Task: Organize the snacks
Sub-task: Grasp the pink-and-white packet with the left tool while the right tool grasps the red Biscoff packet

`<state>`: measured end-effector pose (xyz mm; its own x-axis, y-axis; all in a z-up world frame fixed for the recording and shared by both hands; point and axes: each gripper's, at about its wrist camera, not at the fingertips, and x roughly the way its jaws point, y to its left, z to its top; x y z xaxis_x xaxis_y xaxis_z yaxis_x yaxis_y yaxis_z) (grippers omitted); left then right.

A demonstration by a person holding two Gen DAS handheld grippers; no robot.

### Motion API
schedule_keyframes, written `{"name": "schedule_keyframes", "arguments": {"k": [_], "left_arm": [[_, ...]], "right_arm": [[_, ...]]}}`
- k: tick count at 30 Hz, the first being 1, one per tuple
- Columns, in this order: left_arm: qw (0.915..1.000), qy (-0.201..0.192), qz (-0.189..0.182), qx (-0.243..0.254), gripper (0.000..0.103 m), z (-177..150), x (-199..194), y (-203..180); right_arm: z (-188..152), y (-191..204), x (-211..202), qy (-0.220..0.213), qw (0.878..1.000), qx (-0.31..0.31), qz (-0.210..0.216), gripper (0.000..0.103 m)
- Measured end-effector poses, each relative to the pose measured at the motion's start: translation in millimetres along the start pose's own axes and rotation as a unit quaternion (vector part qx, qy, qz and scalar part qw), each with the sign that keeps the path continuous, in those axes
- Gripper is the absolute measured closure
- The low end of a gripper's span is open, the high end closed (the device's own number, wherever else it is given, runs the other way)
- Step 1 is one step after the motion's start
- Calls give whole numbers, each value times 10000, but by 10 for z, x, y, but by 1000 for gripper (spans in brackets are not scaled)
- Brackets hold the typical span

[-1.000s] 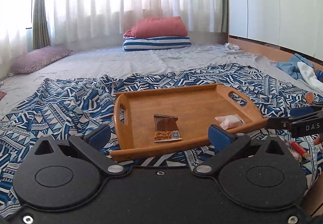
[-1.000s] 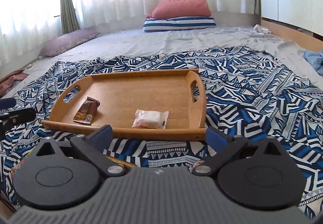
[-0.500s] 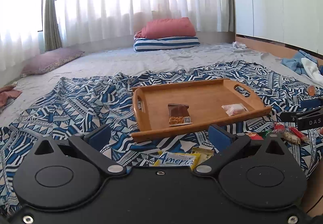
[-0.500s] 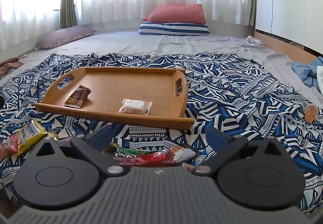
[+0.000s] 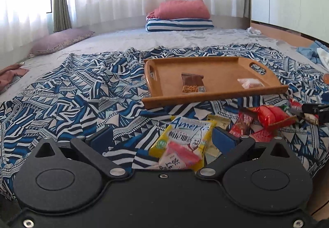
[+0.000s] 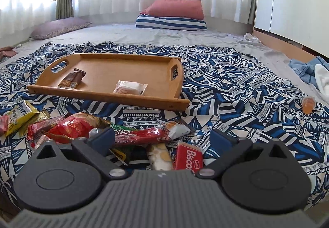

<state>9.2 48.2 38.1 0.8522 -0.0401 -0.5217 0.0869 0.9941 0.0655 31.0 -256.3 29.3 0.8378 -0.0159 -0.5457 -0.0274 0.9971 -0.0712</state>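
While a blue-and-white patterned blanket (image 5: pixel 72 92) covers the bedding, a wooden tray (image 6: pixel 98 92) rests on it, holding a brown snack bar (image 6: pixel 72 80) and a clear-wrapped pastry (image 6: pixel 130 87) well apart. Loose snacks lie heaped on the blanket nearer than the tray. Left gripper (image 5: pixel 162 139) hangs spread wide over a yellow packet (image 5: pixel 185 137), gripping nothing. Right gripper (image 6: pixel 162 139) likewise gapes above a red Biscoff packet (image 6: pixel 189 158), empty.

You're looking at a blue patterned blanket (image 6: pixel 226 92) lying over the grey bed (image 6: pixel 144 32). Sitting on it: a wooden tray (image 6: pixel 102 95) further back, and a snack pile (image 6: pixel 86 127) spreading along the near edge.
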Motion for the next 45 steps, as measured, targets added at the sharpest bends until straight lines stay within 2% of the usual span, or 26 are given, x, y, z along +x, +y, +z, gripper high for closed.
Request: {"name": "schedule_keyframes", "arguments": {"k": [11, 16, 20, 22, 26, 29, 33, 35, 36, 40, 45], "left_arm": [[9994, 313, -168, 19, 27, -151, 39, -24], [9986, 475, -206, -111, 40, -190, 46, 13], [9985, 455, -223, -191, 46, -179, 2, 55], [9988, 411, -153, -206, 57, -171, -24, 68], [9990, 412, -106, -129, 59, -181, -29, 64], [9990, 419, -148, -24, 59, -197, -16, 24], [9988, 466, -101, 79, 60, -228, 37, -52], [9989, 465, 22, 100, 66, -234, 60, -74], [9989, 465, 68, 73, 71, -232, 68, -71], [9986, 464, 40, -249, 72, -212, 75, -4], [9980, 418, 20, -464, 73, -199, 83, 58]], "right_arm": [[-115, -156, -6, 128, 9993, 234, -252, 0], [-159, -213, -6, 200, 9987, 417, -224, 0], [-165, -278, -91, -12, 9971, 632, -413, 6], [-163, -345, -125, -71, 9954, 844, -452, 12], [-183, -438, -107, 31, 9916, 1130, -629, 27], [-227, -457, -72, 162, 9903, 1257, -570, 33], [-253, -400, -58, 160, 9913, 1224, -453, 34], [-261, -350, -32, 174, 9922, 1159, -422, 36], [-264, -329, -20, 170, 9926, 1121, -426, 37], [-255, -311, 26, 152, 9918, 1176, -482, 42], [-306, -290, 136, 261, 9896, 1054, -941, 50]]}}
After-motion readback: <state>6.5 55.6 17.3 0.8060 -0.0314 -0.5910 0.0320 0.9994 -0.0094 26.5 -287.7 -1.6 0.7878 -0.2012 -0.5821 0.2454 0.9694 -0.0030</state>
